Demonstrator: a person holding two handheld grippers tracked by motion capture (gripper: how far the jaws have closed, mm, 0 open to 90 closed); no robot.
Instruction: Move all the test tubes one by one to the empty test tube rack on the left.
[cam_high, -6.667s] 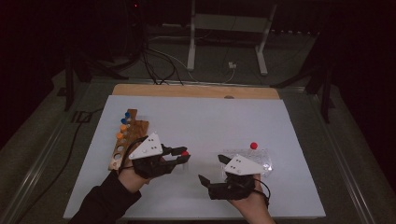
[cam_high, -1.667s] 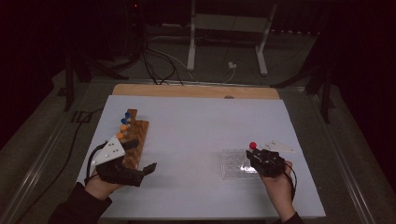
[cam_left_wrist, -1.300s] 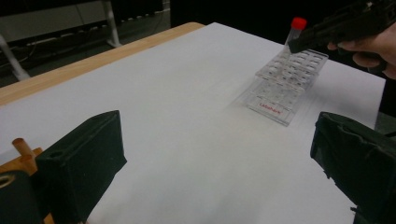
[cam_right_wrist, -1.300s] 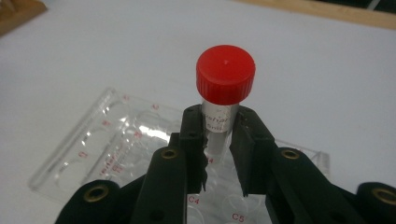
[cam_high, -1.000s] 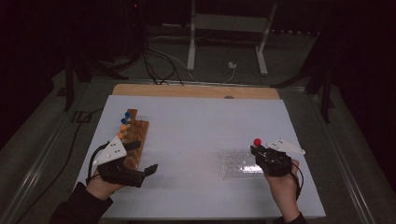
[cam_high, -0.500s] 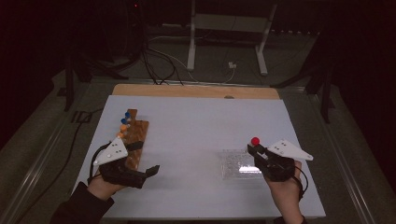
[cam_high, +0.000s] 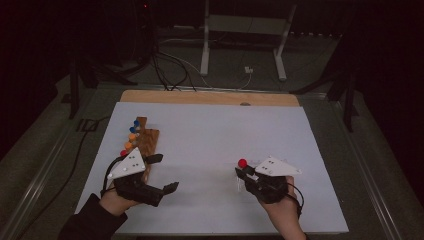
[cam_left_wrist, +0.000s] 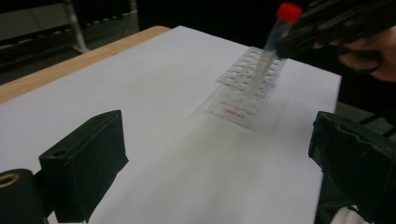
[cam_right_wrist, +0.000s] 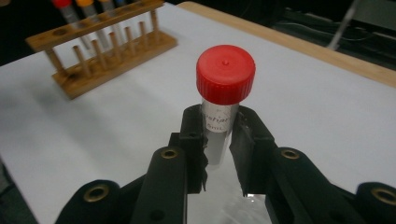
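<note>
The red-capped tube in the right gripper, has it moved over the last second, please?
Yes. The red-capped tube, clamped in the right gripper, has shifted left and slightly up from the clear plastic rack, toward the wooden rack.

You had one tube (cam_right_wrist: 223, 100) clamped between the right gripper's (cam_right_wrist: 217, 140) jaws, just under its cap. It was a clear, narrow tube with a round red screw cap and a white label with handwriting too small to read. It stood nearly upright, cap up, and leaned a little in the left gripper view. Its lower end was over the clear rack (cam_left_wrist: 250, 79), a see-through plastic block with a grid of round holes that sat on the white sheet near the table's right side. Whether the tip was inside a hole or just above the rack could not be told.
</note>
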